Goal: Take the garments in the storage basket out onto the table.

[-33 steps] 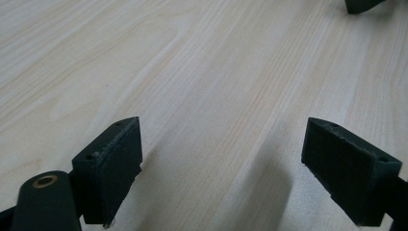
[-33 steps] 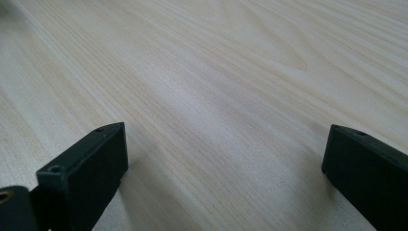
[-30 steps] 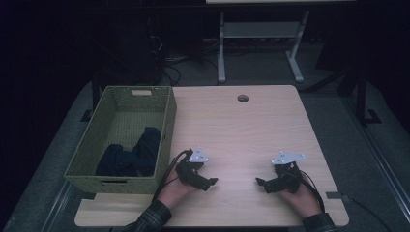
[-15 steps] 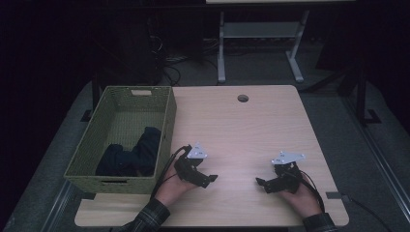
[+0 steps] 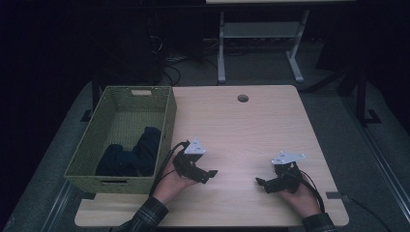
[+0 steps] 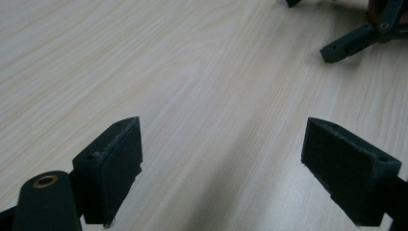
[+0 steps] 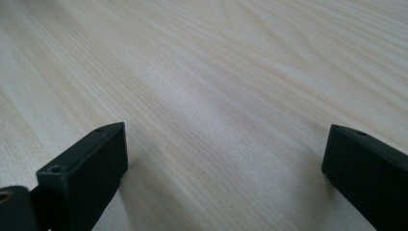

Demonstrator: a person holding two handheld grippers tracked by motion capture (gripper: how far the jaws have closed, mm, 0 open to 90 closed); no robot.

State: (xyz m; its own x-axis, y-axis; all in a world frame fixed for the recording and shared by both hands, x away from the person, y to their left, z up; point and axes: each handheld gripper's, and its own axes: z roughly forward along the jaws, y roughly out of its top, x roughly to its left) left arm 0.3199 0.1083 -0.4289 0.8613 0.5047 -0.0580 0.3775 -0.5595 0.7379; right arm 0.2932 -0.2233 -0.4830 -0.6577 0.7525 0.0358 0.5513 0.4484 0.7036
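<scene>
My left gripper [image 5: 209, 175] rests low over the front of the light wooden table [image 5: 241, 130], just right of the basket, jaws pointing right. In the left gripper view it [image 6: 226, 149] stands open with bare wood between its pads [image 6: 115, 163]. The right gripper [image 5: 262, 185] sits at the front right, jaws pointing left toward the other one. Its own view shows it [image 7: 226, 154] open too, nothing between the pads [image 7: 91, 163]. A jaw of the right gripper [image 6: 356, 41] shows far off in the left gripper view.
A green woven basket [image 5: 167, 121] stands on the table's left side and holds dark folded cloth [image 5: 130, 154]. A round cable hole [image 5: 242, 98] sits near the table's far edge. Dark floor, cables and a white desk frame [image 5: 261, 34] lie beyond.
The left hand and its gripper have shifted slightly up and to the left, toward the basket. The right gripper has stayed put.
</scene>
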